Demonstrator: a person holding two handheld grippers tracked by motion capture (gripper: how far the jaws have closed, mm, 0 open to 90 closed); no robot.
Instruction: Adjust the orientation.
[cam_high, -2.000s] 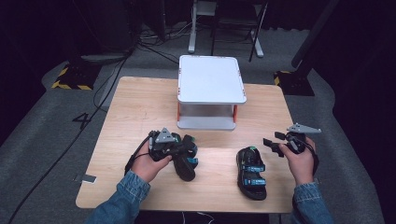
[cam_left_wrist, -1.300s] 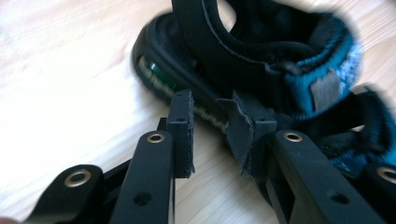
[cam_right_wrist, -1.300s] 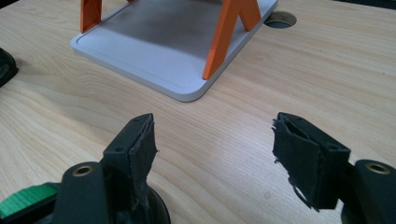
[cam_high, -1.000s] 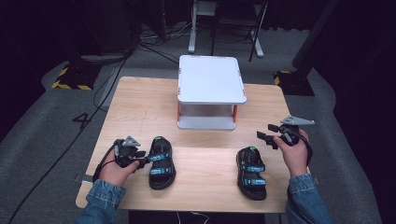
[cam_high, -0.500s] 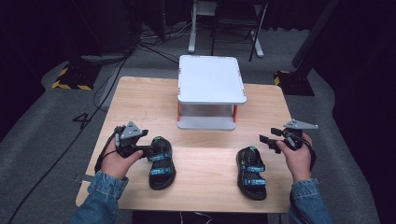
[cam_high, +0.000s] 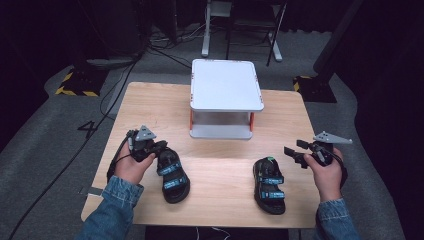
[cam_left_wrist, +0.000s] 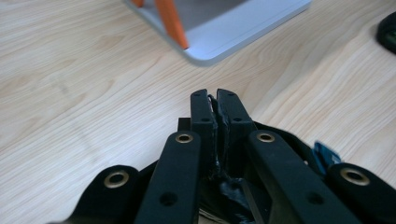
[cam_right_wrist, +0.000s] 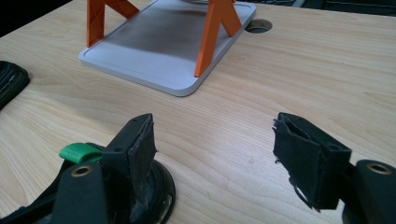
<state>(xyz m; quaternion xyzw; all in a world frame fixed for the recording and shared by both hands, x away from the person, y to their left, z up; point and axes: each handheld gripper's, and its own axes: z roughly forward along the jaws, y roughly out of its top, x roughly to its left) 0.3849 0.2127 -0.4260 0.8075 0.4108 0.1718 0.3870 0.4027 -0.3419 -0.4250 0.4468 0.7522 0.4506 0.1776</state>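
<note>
- High view: the left gripper (cam_high: 159, 148) sits at the heel end of the left sandal (cam_high: 172, 174); the right sandal (cam_high: 269, 184) lies beside the right gripper (cam_high: 292, 153), both short of the white shelf (cam_high: 226, 85)
- Left gripper view: jaws clenched on a thin black strap (cam_left_wrist: 214, 103); I'd lift slowly so it doesn't slip
- Right gripper view: jaws released wide above the sandal's heel, green tab (cam_right_wrist: 77, 151) below; lower squarely before closing

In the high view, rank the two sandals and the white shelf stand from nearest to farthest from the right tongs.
1. Right sandal, just left of the right tongs.
2. White shelf stand, at the table's far middle.
3. Left sandal, across the table by the left tongs.
</note>
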